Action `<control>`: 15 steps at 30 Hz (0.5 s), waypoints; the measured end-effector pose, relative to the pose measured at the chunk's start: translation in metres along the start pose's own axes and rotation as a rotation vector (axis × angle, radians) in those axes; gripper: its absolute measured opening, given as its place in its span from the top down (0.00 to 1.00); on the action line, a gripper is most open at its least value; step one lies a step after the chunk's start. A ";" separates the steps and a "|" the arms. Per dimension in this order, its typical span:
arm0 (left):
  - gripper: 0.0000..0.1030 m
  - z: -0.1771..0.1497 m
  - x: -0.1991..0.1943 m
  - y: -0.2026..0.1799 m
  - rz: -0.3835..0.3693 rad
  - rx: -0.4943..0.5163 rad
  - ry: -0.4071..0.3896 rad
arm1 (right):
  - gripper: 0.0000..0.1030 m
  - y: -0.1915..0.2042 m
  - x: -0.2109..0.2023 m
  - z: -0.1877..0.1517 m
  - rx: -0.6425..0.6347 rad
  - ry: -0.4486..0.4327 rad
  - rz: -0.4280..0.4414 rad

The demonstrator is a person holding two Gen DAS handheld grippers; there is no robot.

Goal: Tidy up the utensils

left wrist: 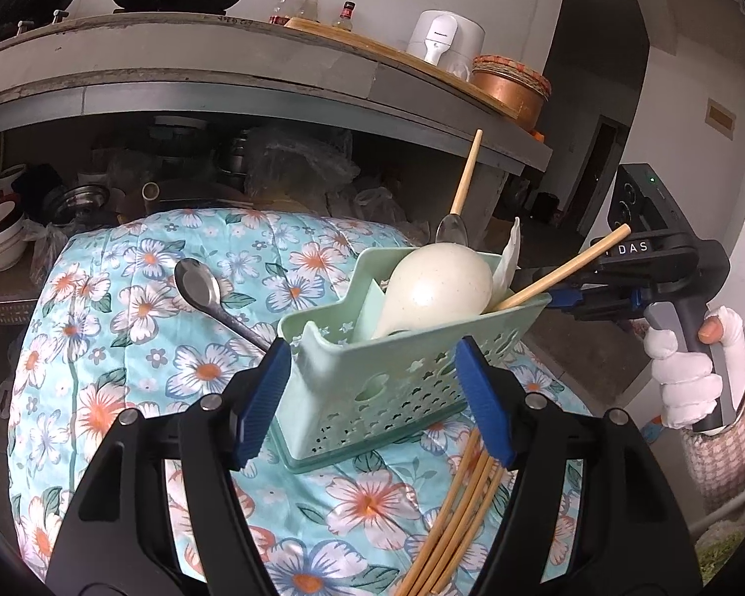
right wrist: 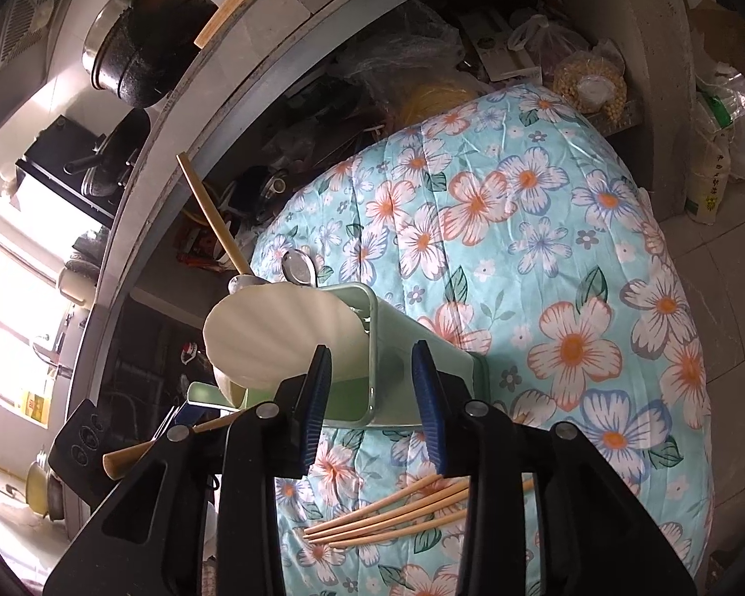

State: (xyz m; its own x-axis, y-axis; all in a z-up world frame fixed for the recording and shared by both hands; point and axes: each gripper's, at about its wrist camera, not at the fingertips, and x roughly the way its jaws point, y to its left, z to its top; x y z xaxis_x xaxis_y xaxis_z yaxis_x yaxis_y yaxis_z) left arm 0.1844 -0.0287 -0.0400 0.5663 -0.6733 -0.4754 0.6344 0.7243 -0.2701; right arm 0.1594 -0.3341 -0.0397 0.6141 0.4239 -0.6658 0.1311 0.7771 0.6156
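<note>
Sorting utensils into our green basket [left wrist: 402, 372] on the floral quilt [left wrist: 139, 298].
Our left claw [left wrist: 377, 397] stands wide around the basket's near end, pads apparently not pressing it; our right claw [right wrist: 372, 397], part open, grips nothing at the far end. Loose chopsticks [left wrist: 452, 521] lie just beneath the left claw, a metal spoon [left wrist: 203, 293] ahead-left.

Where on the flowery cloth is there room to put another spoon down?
The flowery cloth is bare across its wide stretch beyond the green basket, on the side away from the shelf. A smaller bare patch lies beside the metal spoon. It is crowded near the grippers, where the chopsticks lie fanned by the basket.
</note>
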 end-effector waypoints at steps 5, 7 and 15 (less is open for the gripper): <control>0.34 0.003 -0.007 0.002 -0.008 -0.025 -0.016 | 0.59 0.000 -0.009 0.000 -0.008 -0.027 0.003; 0.34 0.005 -0.010 0.003 -0.010 -0.036 -0.024 | 0.56 0.001 -0.012 0.000 -0.015 -0.038 0.007; 0.31 0.011 -0.024 0.007 -0.023 -0.077 -0.057 | 0.49 0.005 -0.028 -0.002 -0.042 -0.091 0.024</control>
State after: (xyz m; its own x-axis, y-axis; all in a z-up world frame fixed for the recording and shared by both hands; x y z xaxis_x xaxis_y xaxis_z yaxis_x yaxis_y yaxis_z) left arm 0.1804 -0.0089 -0.0214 0.5827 -0.6957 -0.4201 0.6067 0.7163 -0.3447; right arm 0.1412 -0.3416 -0.0187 0.6850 0.4002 -0.6088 0.0841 0.7866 0.6117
